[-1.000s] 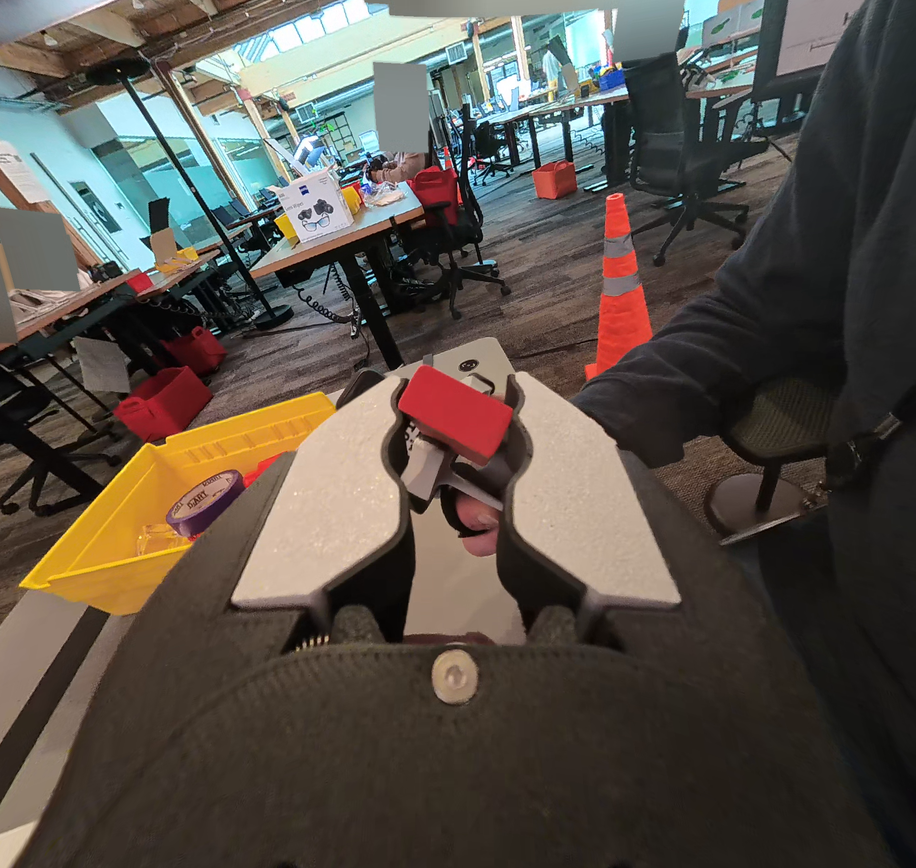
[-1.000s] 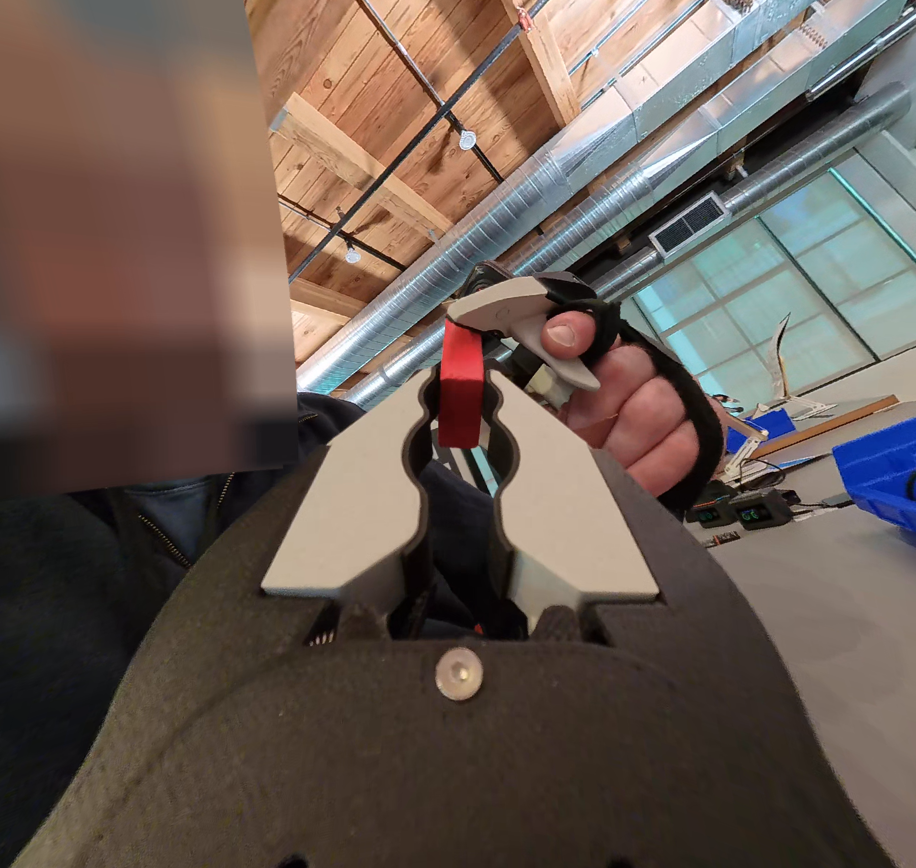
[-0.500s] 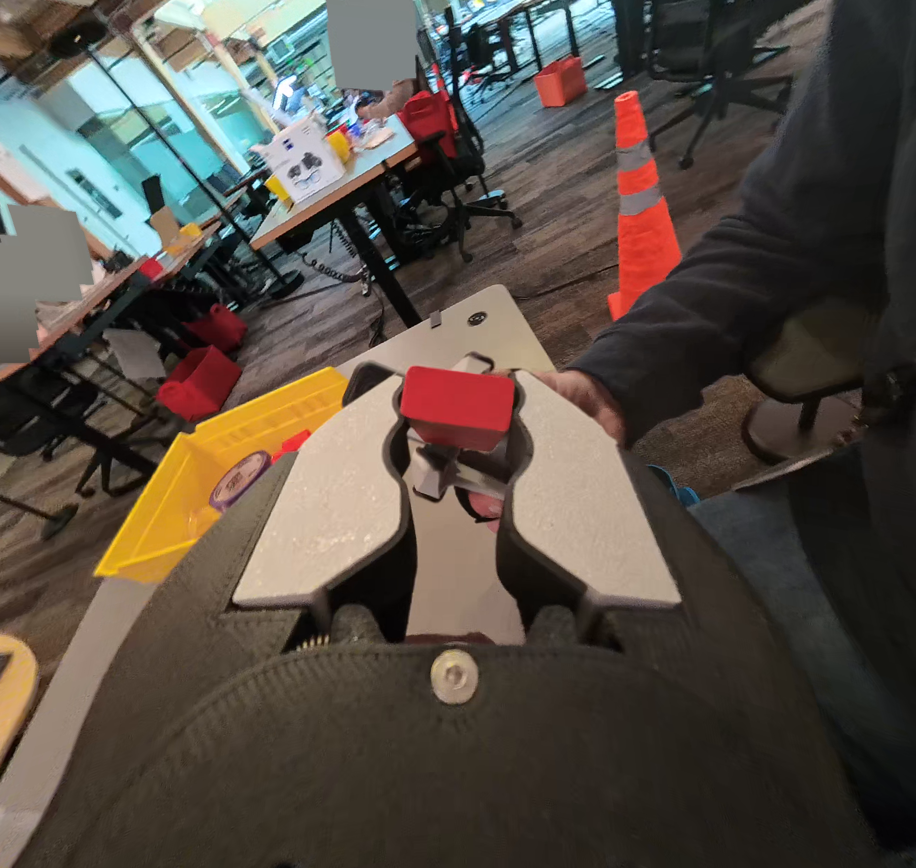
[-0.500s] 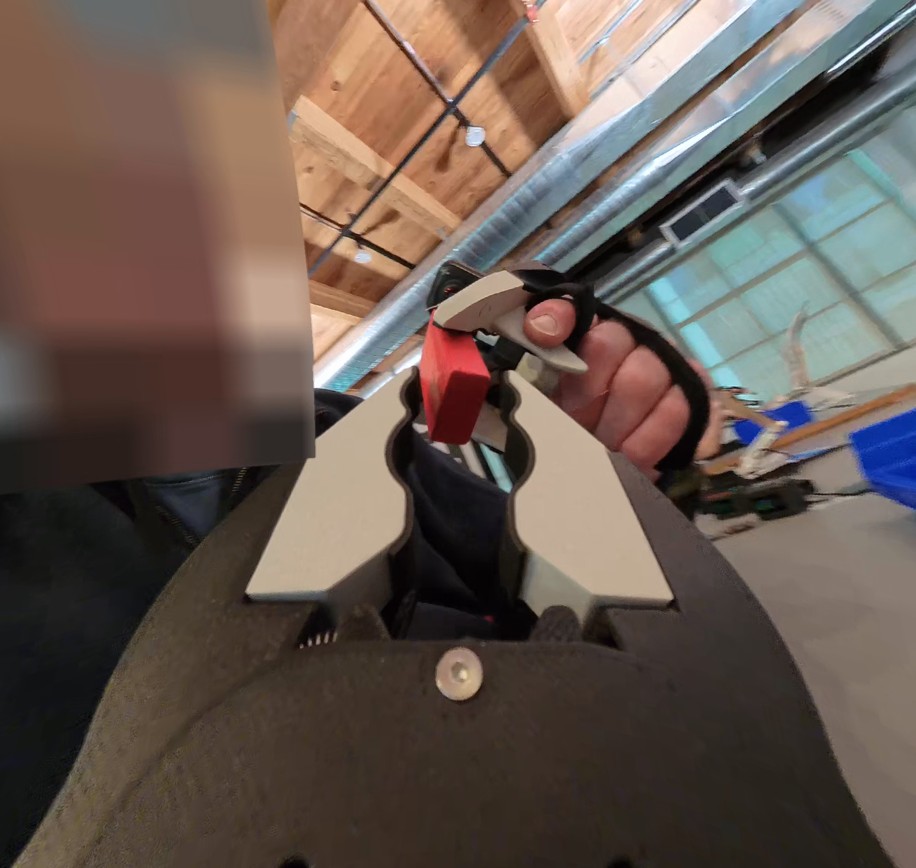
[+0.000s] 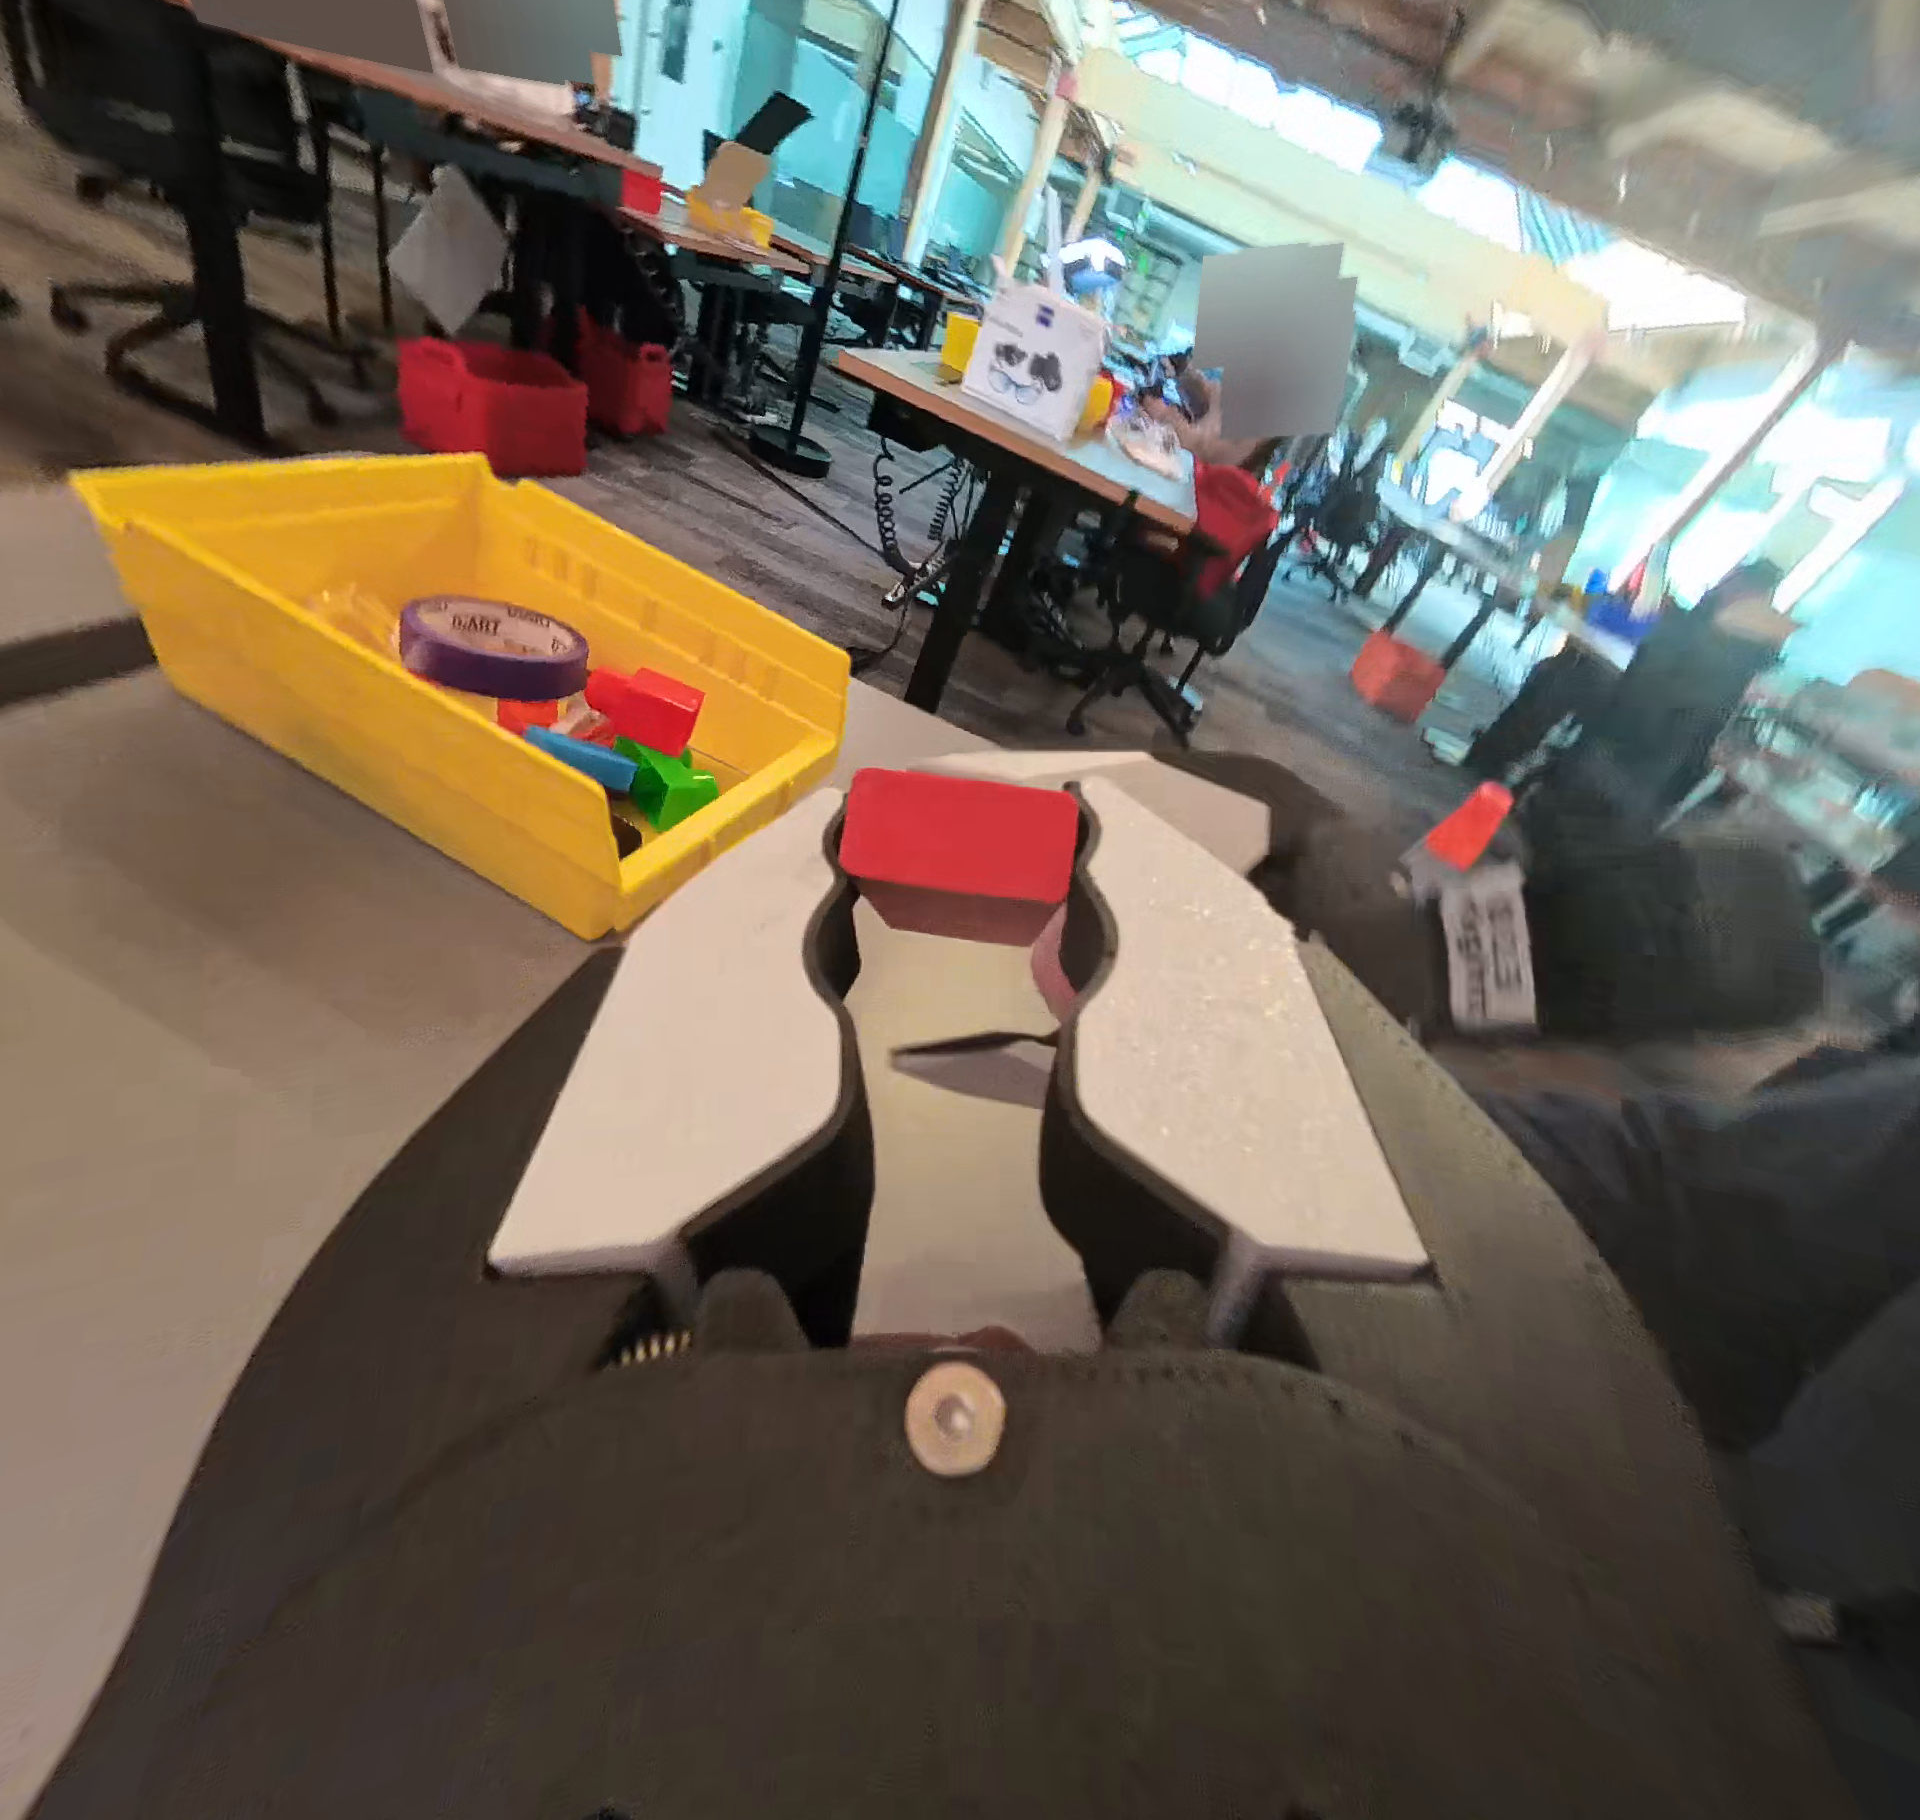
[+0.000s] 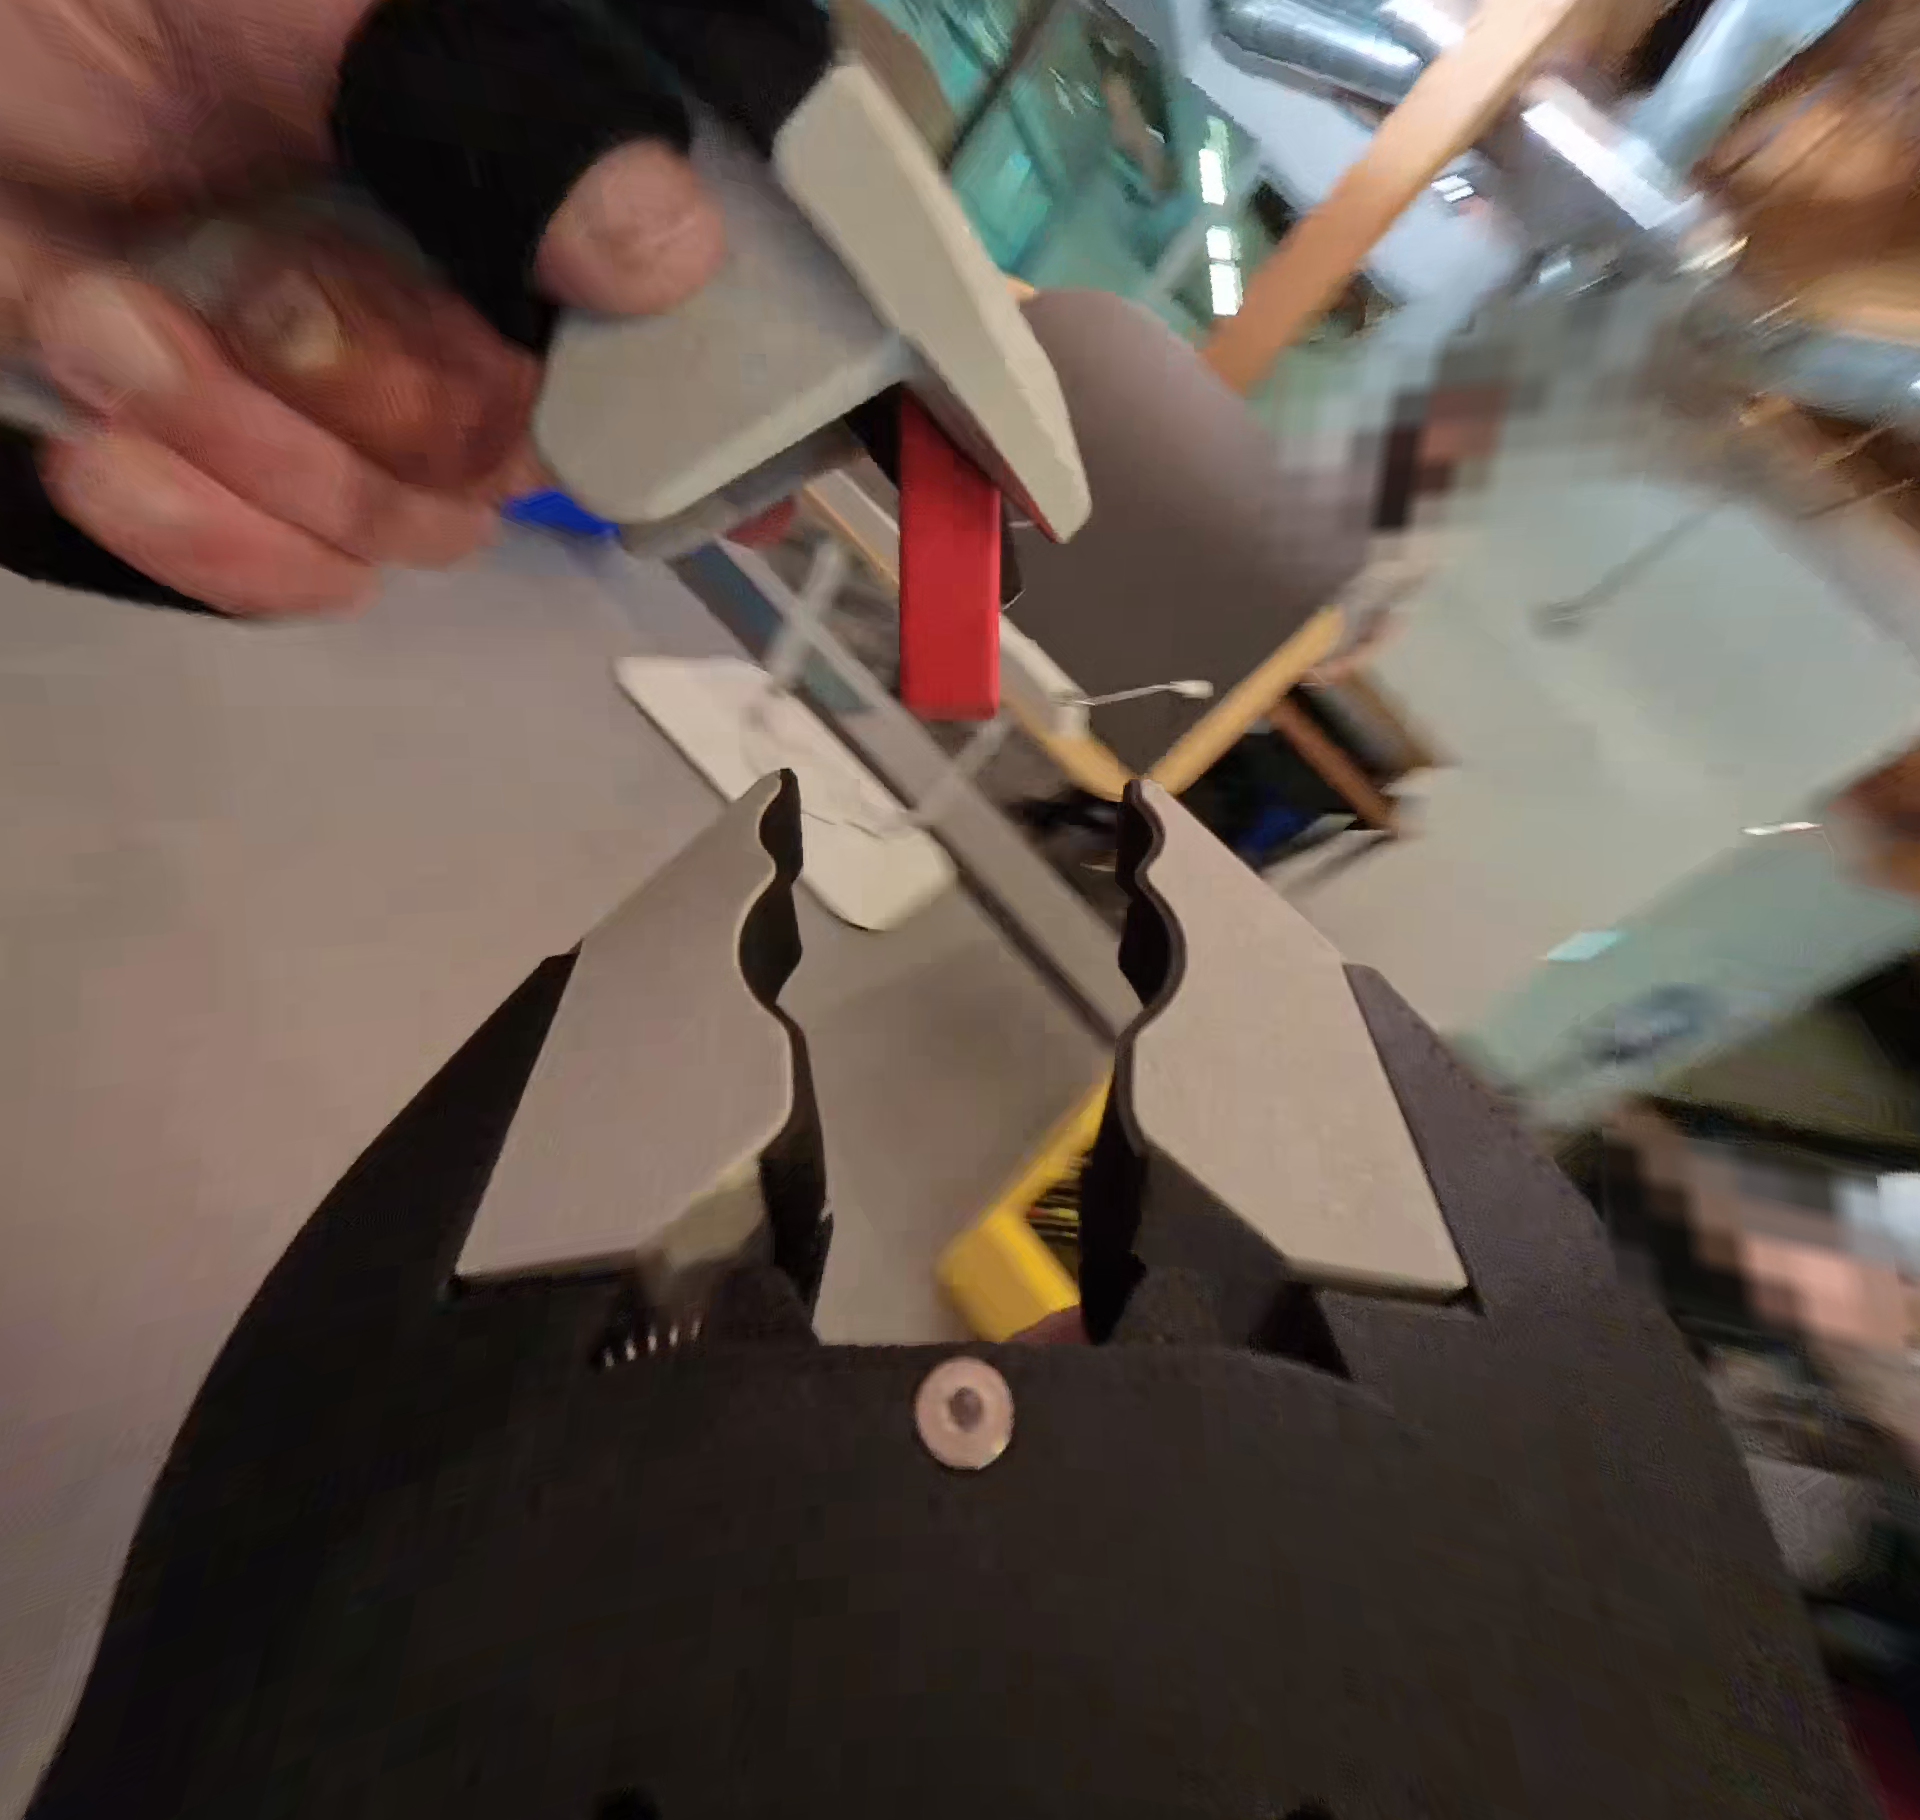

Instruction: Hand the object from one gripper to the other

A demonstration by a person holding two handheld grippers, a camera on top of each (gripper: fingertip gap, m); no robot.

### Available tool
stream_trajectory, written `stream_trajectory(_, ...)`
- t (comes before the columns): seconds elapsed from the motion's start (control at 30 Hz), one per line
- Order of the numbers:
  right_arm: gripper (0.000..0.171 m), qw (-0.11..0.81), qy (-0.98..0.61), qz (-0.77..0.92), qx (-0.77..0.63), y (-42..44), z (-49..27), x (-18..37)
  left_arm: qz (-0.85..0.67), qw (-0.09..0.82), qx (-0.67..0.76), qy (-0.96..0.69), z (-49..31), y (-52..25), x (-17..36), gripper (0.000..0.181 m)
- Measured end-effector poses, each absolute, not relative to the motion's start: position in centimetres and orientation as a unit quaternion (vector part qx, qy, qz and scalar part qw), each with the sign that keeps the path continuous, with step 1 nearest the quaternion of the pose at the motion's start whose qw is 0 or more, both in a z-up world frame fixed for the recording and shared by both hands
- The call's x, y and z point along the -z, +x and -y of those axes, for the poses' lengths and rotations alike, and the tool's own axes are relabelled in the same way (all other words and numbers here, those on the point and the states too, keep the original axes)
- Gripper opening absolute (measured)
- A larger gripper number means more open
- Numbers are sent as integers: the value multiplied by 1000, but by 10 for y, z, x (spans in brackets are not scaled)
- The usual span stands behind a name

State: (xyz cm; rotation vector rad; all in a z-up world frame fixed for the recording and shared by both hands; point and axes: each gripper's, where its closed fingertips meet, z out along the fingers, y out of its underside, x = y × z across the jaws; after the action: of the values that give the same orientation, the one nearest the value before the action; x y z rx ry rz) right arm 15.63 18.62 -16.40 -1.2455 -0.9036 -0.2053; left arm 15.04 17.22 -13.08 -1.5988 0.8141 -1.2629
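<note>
A red block (image 5: 958, 861) is clamped between the tips of my left gripper (image 5: 958, 804), which is shut on it above the grey table (image 5: 208, 939). In the right wrist view the block (image 6: 948, 575) hangs down from the left gripper's grey fingers (image 6: 727, 388), with a person's hand (image 6: 208, 399) holding that gripper. My right gripper (image 6: 958, 788) is open and empty, its tips a short way below the block and clear of it. A grey finger of the right gripper (image 5: 1184, 799) shows just beyond the block in the left wrist view.
A yellow bin (image 5: 343, 690) stands on the table to the left, holding a purple tape roll (image 5: 494, 643) and several coloured blocks (image 5: 644, 721). Its corner shows in the right wrist view (image 6: 997, 1261). Desks, chairs and an orange cone (image 5: 1465, 825) lie beyond.
My right gripper has opened, let go of the red block and drawn back from it. My left gripper has kept hold of the block, and both views have swung towards the table.
</note>
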Motion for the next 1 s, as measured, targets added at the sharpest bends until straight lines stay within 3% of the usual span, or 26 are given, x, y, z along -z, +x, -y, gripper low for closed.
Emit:
stream_trajectory(0.2,47,676,-497,461,288,151,-201,160,-186,390,600,-673,-186,152,144,36)
stream_trajectory(0.4,32,665,-475,482,316,146,-208,167,-115,356,631,-680,-191,156,158,36)
stream_trajectory(0.67,47,680,-440,468,354,145,-216,168,-41,333,663,-670,-197,158,159,36)
stream_trajectory(1.0,32,674,-451,492,317,146,-220,174,2,322,675,-664,-200,154,163,37)
